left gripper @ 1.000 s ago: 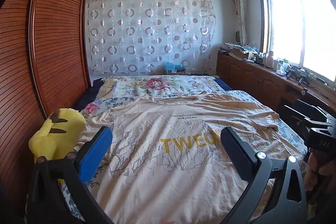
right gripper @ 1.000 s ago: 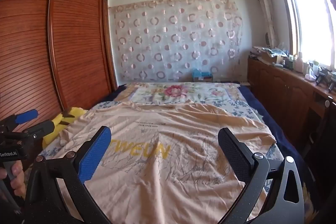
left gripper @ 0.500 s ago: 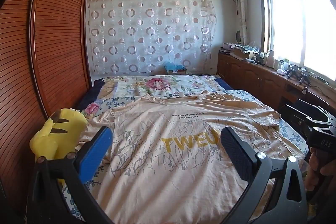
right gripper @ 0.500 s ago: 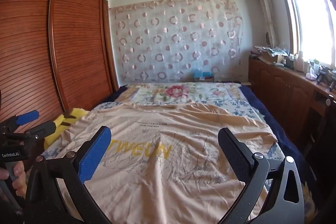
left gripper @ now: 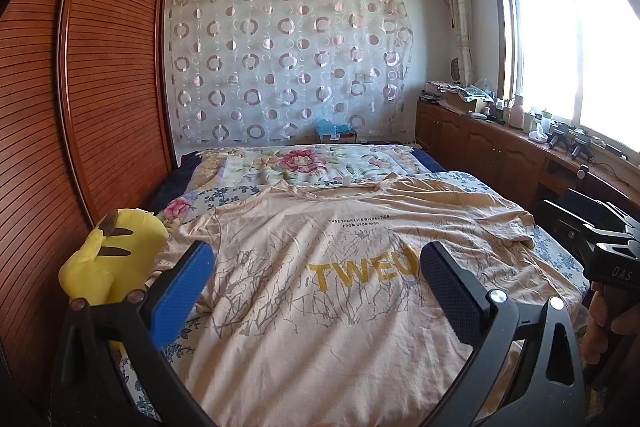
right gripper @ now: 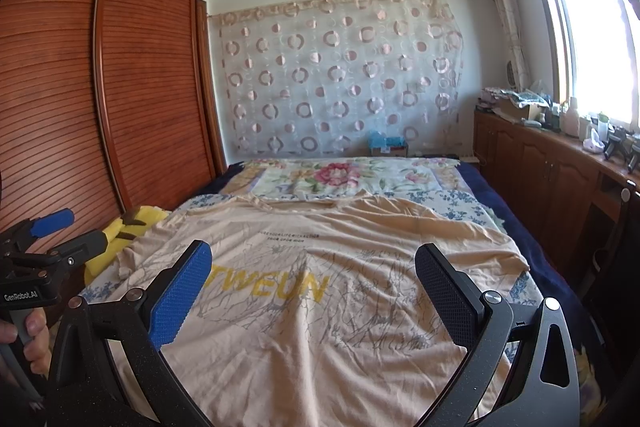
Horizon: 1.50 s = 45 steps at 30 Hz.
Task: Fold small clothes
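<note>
on the bed (left gripper: pixel 460 179), t-shirt (left gripper: pixel 320 307) spread flat

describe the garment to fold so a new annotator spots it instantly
Start at the bed that runs up to the circle-patterned curtain. Spread flat across its near half lies a peach T-shirt, collar toward the curtain. Its yellow "TWEUN" lettering and grey branch print set it apart from the floral bedding beneath and the yellow plush toy at its left edge.

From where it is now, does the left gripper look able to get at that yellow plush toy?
Probably yes. The left gripper hangs open above the T-shirt, and the plush toy lies uncovered beside its blue finger.
</note>
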{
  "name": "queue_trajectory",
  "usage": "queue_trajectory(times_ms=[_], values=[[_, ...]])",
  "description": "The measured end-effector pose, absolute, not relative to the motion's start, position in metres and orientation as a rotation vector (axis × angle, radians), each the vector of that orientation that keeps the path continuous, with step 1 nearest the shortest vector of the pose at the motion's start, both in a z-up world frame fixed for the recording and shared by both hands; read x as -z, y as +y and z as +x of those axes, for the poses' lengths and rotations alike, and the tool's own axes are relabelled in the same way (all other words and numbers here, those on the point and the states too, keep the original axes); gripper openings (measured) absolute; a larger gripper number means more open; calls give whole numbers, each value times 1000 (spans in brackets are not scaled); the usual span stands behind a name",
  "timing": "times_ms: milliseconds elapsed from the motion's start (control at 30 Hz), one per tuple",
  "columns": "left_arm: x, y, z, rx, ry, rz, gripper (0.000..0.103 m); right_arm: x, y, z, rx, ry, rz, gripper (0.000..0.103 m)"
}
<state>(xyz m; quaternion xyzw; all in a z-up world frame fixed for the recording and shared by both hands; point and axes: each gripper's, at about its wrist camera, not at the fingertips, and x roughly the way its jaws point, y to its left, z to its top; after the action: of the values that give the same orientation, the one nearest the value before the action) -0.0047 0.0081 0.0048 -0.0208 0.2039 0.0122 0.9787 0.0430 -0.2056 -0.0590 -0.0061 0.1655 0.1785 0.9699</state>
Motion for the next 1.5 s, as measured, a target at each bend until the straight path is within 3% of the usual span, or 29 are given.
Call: queue_trajectory(times_ms=[1500], values=[[-5,5,-6,-27,408,-29,103,59,-205,42,-362,336,-10,103]])
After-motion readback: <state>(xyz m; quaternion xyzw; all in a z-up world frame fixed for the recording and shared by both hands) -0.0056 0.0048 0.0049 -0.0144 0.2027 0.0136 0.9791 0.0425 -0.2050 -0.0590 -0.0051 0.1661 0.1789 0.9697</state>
